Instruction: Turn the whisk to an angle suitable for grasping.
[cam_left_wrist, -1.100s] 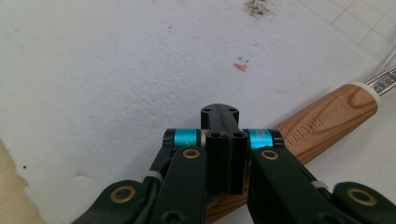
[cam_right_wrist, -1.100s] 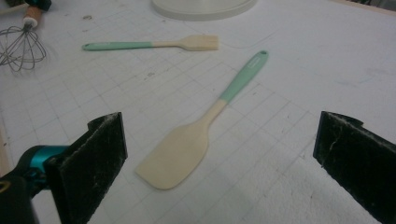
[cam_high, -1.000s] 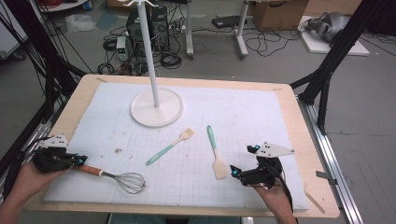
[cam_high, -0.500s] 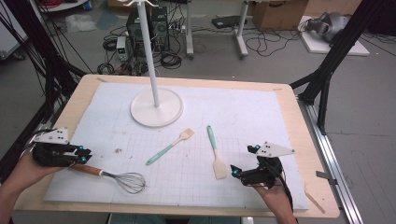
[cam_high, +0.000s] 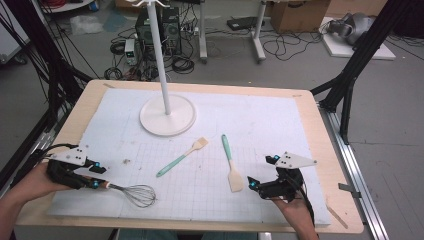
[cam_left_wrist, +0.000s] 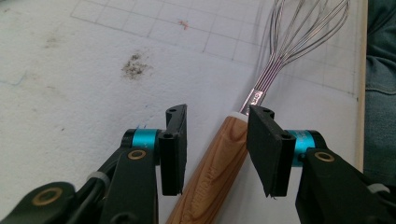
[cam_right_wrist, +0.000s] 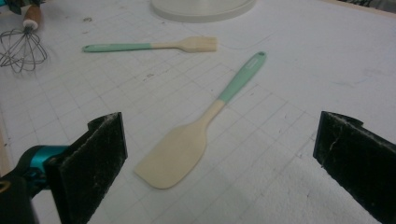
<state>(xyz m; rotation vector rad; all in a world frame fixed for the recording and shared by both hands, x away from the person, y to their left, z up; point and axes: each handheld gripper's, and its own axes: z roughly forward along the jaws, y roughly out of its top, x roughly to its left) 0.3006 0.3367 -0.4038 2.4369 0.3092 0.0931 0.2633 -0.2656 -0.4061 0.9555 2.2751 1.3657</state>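
Your left gripper (cam_left_wrist: 215, 149) has its fingers (cam_left_wrist: 173, 149) narrowly apart, straddling the whisk (cam_left_wrist: 243, 126) handle on the surface (cam_high: 280, 120); its long axis runs straight ahead between them, wires pointing away. Your right gripper (cam_right_wrist: 219, 168) sits wide, well apart.

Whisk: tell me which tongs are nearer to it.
Left. The left tongs straddle the whisk at its wooden handle, jaws open. The right tongs sit across the mat, beside the spatula.
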